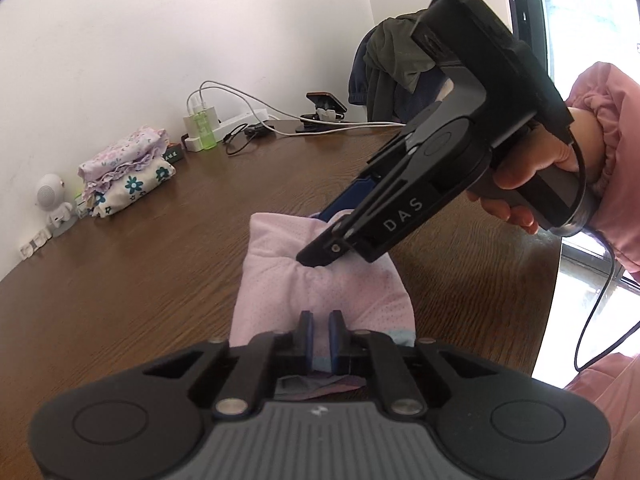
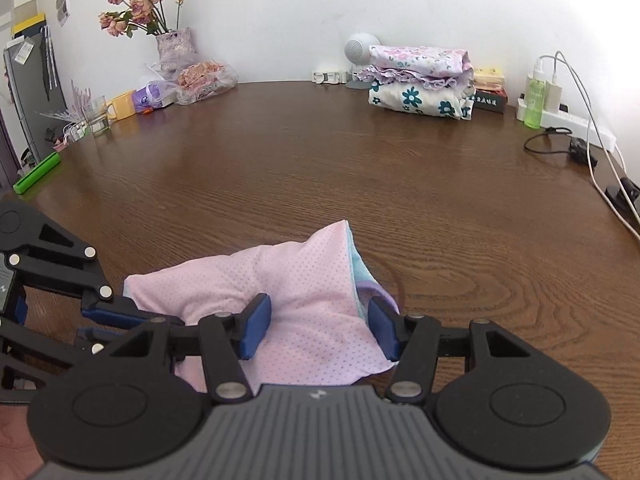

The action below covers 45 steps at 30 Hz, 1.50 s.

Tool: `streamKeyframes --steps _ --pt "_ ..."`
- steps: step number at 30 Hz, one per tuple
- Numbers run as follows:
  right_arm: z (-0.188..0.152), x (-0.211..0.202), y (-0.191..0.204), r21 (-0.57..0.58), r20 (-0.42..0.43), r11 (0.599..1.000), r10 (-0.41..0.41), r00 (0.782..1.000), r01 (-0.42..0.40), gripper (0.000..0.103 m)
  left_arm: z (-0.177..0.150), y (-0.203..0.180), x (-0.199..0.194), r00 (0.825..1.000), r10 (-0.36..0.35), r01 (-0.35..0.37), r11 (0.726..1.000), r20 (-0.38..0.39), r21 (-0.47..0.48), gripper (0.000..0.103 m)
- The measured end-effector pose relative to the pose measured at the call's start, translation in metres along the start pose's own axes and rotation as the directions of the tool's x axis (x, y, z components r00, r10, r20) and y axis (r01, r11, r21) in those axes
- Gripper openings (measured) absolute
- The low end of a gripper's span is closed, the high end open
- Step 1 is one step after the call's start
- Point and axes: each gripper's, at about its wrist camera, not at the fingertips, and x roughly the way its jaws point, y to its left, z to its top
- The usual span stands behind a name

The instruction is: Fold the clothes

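Item one, the pink garment point(image 1: 320, 292): a dotted pink cloth with a pale blue edge, lying bunched at lower centre of both views on the brown wood-grain counter point(image 1: 160, 280). Item two, my left hand-held gripper point(image 1: 321, 334): at the bottom of its own view its blue pads stand nearly together with a fold of the garment's near hem pinched between them; in the right view it enters from the lower left, its tip under the cloth's left side. Item three, my right hand-held gripper point(image 2: 318, 326): jaws apart, straddling a raised hump of the garment, the left pad lying against the cloth and the right pad at its blue-and-lilac edge; I cannot tell whether they press. In the left view it slants down from the upper right, one fingertip on the cloth, held by a hand point(image 1: 532, 184) in a pink sleeve. Item four, background: a folded stack point(image 2: 420, 80) of floral clothes at upper right of the right view, a vase of flowers point(image 2: 172, 40) upper left, a power strip point(image 2: 572, 120) with cables far right.
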Motion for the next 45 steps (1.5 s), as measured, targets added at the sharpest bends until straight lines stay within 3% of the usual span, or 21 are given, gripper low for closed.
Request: streamKeyframes --steps 8,16,18,20,21,22,24,26,29,30,34,39,42,45 --pt "-0.007 -0.013 0.03 -0.023 -0.042 0.999 0.033 0.999 -0.034 0.043 -0.005 0.033 -0.004 0.995 0.094 -0.095 0.995 -0.036 -0.029 0.008" --pt "-0.01 -0.014 0.034 0.038 -0.008 0.999 0.035 0.999 -0.035 0.044 -0.008 0.034 -0.011 0.993 0.114 -0.114 0.992 -0.017 -0.058 0.009" --pt "-0.01 -0.021 0.031 0.059 0.008 0.998 0.035 0.999 -0.036 0.053 -0.007 0.04 -0.019 0.992 0.123 -0.121 0.986 0.009 -0.118 0.024" --pt "-0.01 -0.032 0.028 0.099 0.042 0.995 0.031 0.999 -0.035 0.065 -0.007 0.047 -0.032 0.988 0.147 -0.133 0.969 0.056 -0.206 0.067" --pt "-0.01 -0.038 0.026 0.119 0.06 0.992 0.028 0.998 -0.035 0.078 -0.007 0.05 -0.038 0.984 0.162 -0.139 0.958 0.074 -0.251 0.077" --pt "-0.011 -0.044 0.024 0.139 0.077 0.99 0.025 0.997 -0.035 0.082 -0.009 0.054 -0.044 0.98 0.177 -0.144 0.944 0.088 -0.297 0.09" --pt "-0.012 -0.053 0.02 0.19 0.103 0.981 0.021 0.994 -0.041 0.097 -0.012 0.062 -0.052 0.976 0.197 -0.143 0.904 0.096 -0.403 0.097" --pt "-0.016 -0.055 0.019 0.247 0.107 0.969 0.005 0.994 -0.032 0.103 -0.017 0.07 -0.054 0.979 0.193 -0.131 0.849 0.068 -0.512 0.103" --pt "-0.023 -0.05 0.019 0.342 0.075 0.94 -0.034 0.997 0.007 0.103 -0.027 0.08 -0.054 0.985 0.169 -0.106 0.75 0.034 -0.653 0.103" --pt "-0.025 -0.047 0.021 0.365 0.06 0.931 -0.04 0.997 0.015 0.103 -0.03 0.08 -0.054 0.987 0.157 -0.096 0.733 0.031 -0.673 0.103" --pt "-0.03 -0.036 0.033 0.357 0.027 0.934 -0.043 0.999 0.03 0.103 -0.033 0.08 -0.051 0.986 0.166 -0.134 0.724 -0.018 -0.676 0.103" --pt "-0.027 -0.032 0.039 0.346 -0.014 0.928 -0.144 0.99 0.14 0.103 -0.033 0.083 -0.048 0.987 0.16 -0.135 0.727 -0.025 -0.674 0.103" --pt "-0.028 -0.031 0.033 0.365 -0.014 0.924 -0.121 0.993 0.118 0.103 -0.033 0.089 -0.041 0.99 0.134 -0.125 0.727 -0.039 -0.675 0.103" --pt "-0.031 -0.029 0.023 0.405 -0.006 0.91 -0.09 0.996 0.084 0.103 -0.031 0.095 -0.032 0.995 0.09 -0.101 0.724 -0.052 -0.683 0.086"
